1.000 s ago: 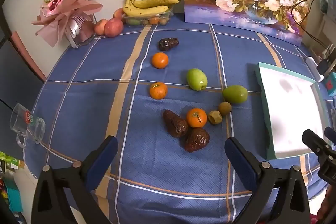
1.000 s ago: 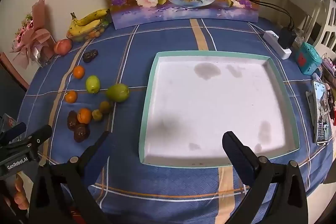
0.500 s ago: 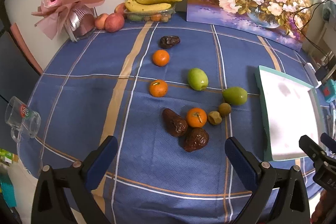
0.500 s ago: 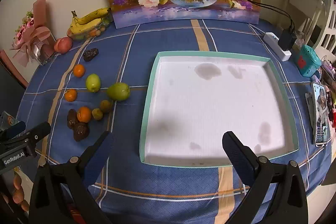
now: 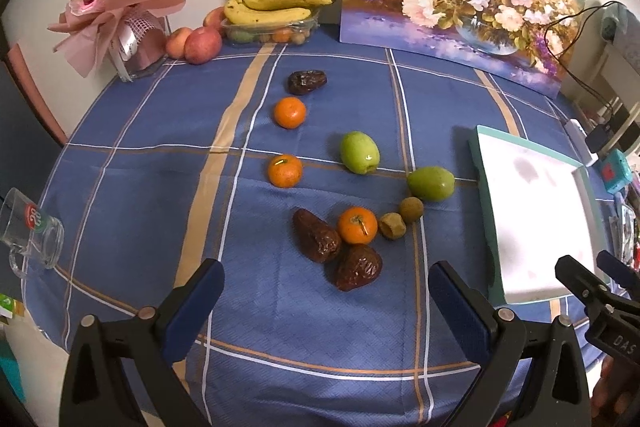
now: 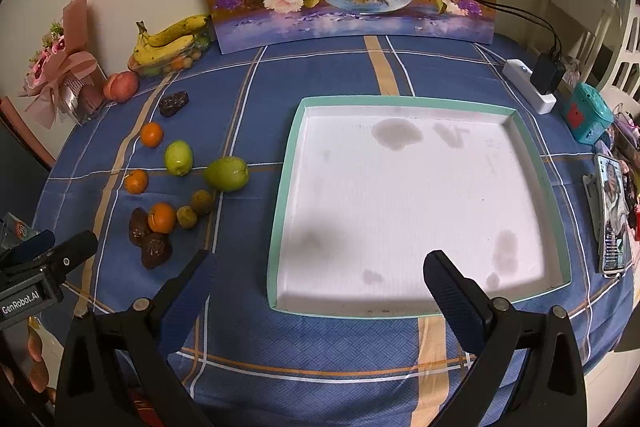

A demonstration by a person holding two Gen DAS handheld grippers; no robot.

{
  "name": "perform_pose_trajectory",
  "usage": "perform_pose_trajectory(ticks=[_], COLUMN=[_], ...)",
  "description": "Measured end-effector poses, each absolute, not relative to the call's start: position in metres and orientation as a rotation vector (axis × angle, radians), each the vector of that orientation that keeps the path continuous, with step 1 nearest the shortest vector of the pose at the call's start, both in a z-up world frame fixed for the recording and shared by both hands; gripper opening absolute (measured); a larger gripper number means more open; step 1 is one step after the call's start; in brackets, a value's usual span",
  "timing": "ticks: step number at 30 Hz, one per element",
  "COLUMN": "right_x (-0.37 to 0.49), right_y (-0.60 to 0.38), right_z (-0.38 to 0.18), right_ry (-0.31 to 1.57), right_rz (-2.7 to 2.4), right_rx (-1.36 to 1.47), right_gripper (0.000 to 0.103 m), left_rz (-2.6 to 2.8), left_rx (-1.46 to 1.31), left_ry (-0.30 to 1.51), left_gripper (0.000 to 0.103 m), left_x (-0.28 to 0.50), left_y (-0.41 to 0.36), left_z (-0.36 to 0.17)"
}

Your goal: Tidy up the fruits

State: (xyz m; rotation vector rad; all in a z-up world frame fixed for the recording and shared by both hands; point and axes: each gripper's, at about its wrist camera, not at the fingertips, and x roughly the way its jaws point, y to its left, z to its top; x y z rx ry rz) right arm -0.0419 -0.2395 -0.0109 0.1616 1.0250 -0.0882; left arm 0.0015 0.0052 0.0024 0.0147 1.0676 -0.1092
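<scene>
I am holding the left gripper [image 5: 326, 291] with its fingers [image 5: 196, 301] spread wide and gripping nothing, hovering over the blue checked surface [image 5: 132, 187]. Just ahead of the gap, nearest the fingers, a dark wrinkled date [image 5: 357, 267] is lying against a second date [image 5: 316, 235] and an orange [image 5: 357, 225]. Slightly beyond and to the right of those, two small brownish fruits [image 5: 393, 225] are sitting side by side, with a green fruit [image 5: 431, 183] just past them. Farther ahead a second green fruit [image 5: 359, 157] is resting, with another orange [image 5: 285, 171] to its left, then a third orange [image 5: 290, 112] and a lone date [image 5: 307, 81] farther still. At the far edge, bananas [image 5: 276, 7] are lying on a clear container beside red apples [image 5: 202, 45].

I am holding the right gripper [image 6: 316, 277] equally wide apart and empty, its fingers [image 6: 454, 291] framing the near edge of the white tray [image 6: 286, 187] with the teal rim. The tray is lying directly ahead, holding no fruit. All the loose fruit is lying off to the left of these fingers, with the nearest green fruit just beside the tray's left rim but apart from it. The left gripper is showing at the far left of this view.
</scene>
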Motion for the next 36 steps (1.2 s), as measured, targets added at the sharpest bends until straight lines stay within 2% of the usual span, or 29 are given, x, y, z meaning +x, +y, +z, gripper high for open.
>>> perform_pose_trajectory(ticks=[15, 20, 36], right_x=[-0.043, -0.043, -0.043], right_y=[-0.24, -0.239, -0.239], right_z=[-0.01, -0.01, -0.012], right_ry=[1.022, 1.022, 1.026], right_rz=[-0.086, -0.086, -0.088], right_rx=[0.164, 0.161, 0.155], right_gripper=[0.102, 0.102, 0.102], left_rz=[-0.078, -0.068, -0.059], left_rx=[-0.011, -0.016, -0.013], left_ry=[1.073, 1.08, 1.087], left_gripper=[0.101, 0.096, 0.096], left_x=[0.002, 0.004, 0.004], left_y=[0.014, 0.016, 0.016], left_z=[0.001, 0.0, -0.003])
